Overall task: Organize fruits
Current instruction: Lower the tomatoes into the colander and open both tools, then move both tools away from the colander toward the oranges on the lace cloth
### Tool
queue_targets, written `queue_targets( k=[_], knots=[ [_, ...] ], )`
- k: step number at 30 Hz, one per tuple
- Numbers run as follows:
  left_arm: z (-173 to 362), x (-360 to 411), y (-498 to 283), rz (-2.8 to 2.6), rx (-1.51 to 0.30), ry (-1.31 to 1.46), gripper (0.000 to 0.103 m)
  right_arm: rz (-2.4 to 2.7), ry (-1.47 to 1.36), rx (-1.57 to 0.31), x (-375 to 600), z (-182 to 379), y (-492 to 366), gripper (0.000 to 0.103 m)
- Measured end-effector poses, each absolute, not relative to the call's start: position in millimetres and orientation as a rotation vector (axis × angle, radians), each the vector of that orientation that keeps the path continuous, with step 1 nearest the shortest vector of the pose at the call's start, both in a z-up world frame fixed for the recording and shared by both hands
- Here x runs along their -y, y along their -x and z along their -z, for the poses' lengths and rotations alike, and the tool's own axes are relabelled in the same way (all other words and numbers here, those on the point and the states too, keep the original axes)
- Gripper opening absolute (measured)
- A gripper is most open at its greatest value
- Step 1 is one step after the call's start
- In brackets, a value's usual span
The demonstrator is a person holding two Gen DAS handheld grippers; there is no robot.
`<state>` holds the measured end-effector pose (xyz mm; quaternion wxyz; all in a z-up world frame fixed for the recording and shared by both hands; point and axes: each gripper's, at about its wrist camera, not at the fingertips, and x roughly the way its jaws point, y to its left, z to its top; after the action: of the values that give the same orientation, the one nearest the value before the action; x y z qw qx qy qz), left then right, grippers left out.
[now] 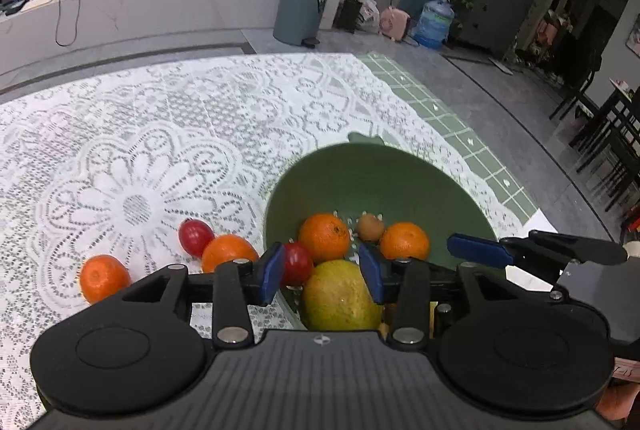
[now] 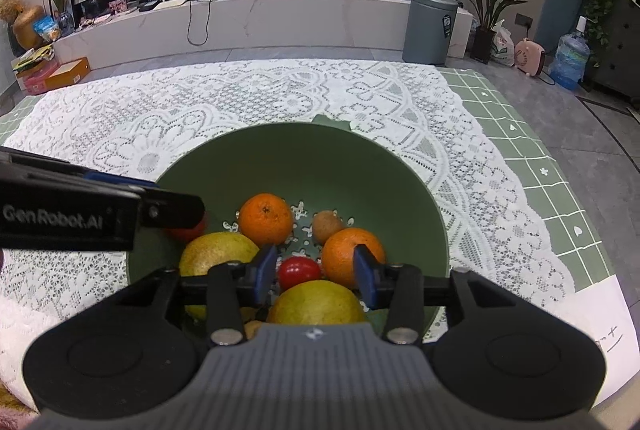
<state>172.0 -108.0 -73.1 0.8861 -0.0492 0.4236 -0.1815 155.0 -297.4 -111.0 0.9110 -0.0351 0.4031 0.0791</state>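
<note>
Left wrist: both tongs (image 1: 324, 272) (image 2: 316, 270) released over the green bowl (image 1: 400, 170); open lace tablecloth (image 1: 160, 130) beyond its rim.

Even, soft indoor light, faint shadows, sharp centres, strong fisheye bending with dark corners, slight blur at edges.

White "GenRobot.AI" lettering is showing on the black side of the left gripper (image 2: 176, 208) in the right wrist view; handwriting on the paper sheet (image 2: 600, 322) at table edge is staying too small to read.
</note>
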Motion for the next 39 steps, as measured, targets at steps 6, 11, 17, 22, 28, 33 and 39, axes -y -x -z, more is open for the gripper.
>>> queue_targets(
  k=[6,11,17,22,28,33,39],
  knots=[
    [61.3,97.6,-163.9,0.34,-0.84,0.111,0.055,-0.152,0.074,-0.805,297.7,107.3,-151.8,0.057],
    [53.7,84.0,-153.8,0.319,-0.819,0.123,0.057,-0.135,0.08,-0.772,296.8,103.1,-147.2,0.073],
    [45.7,66.5,-141.0,0.284,-0.79,0.13,0.058,-0.115,0.101,-0.734,293.6,96.1,-139.1,0.079],
    [40.6,52.7,-130.2,0.259,-0.768,0.123,0.058,-0.135,0.066,-0.738,289.4,91.8,-132.5,0.079],
    [39.3,34.5,-116.6,0.23,-0.749,0.111,0.058,-0.181,0.052,-0.737,273.2,87.7,-121.2,0.079],
    [43.9,17.7,-110.3,0.21,-0.751,0.12,0.058,-0.244,0.068,-0.737,250.3,88.4,-112.7,0.079],
    [48.7,-2.1,-106.9,0.189,-0.757,0.146,0.058,-0.315,0.113,-0.738,220.5,90.2,-105.3,0.079]
  ],
)
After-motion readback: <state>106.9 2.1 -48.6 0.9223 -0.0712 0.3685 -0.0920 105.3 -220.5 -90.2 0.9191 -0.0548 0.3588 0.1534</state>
